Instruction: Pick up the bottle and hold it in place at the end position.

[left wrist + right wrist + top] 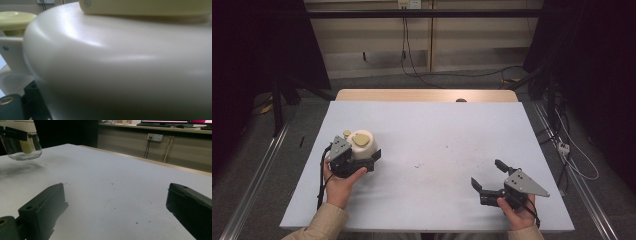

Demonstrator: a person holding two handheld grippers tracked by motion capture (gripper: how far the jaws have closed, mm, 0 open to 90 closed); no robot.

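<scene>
The left gripper (362, 159) is clamped on the cream pot (363, 144), seemingly mid-lift, while the right gripper (488, 175) rests with jaws apart; next comes a steady carry

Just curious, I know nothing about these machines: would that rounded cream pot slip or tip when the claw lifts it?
The cream pot looks glossy and curved, so it may slip in the left claw. Its wide body probably resists tipping. Its tan lid might shift.

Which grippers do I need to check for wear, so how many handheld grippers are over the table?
2. The left gripper is at the table's left side, against the cream rounded plastic pot; the right gripper is at the right near corner, jaws wide apart.
</scene>
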